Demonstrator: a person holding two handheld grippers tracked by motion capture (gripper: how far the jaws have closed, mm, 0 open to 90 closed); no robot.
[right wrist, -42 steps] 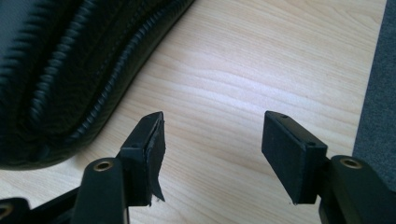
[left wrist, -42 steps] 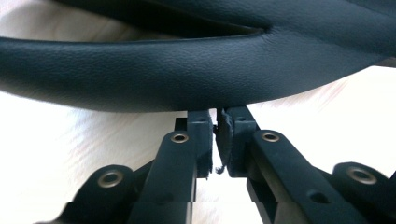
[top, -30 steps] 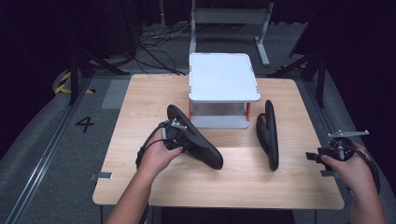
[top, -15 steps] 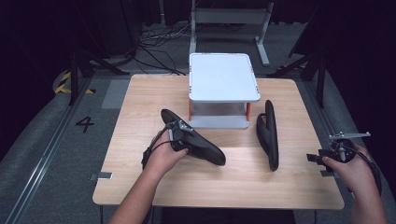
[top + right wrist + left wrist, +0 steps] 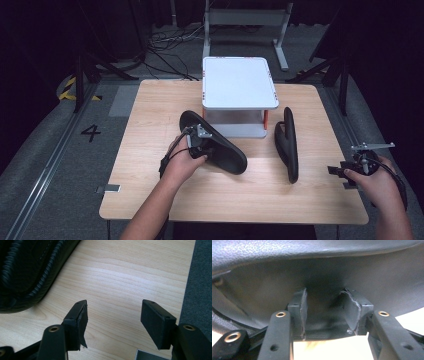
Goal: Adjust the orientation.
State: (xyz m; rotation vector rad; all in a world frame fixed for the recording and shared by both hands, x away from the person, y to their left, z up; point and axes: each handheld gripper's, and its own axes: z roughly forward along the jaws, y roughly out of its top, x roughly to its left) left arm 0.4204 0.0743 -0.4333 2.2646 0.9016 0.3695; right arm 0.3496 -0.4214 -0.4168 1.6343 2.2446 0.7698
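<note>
At the worktop's (image 5: 150, 190) middle, your left tool (image 5: 325, 312) is pressing into the underside of a black sandal (image 5: 215, 142), its jaws spread with dark sole material lying between them, though you cannot tell whether they are gripping it; that sandal is lying diagonally just in front of the white two-tier stand (image 5: 239, 82). Over near the right edge, your right tool (image 5: 113, 322) is hanging released, jaws apart above bare wood, while the second sandal (image 5: 289, 144) is standing on its side between the two tools, beside the stand.
</note>
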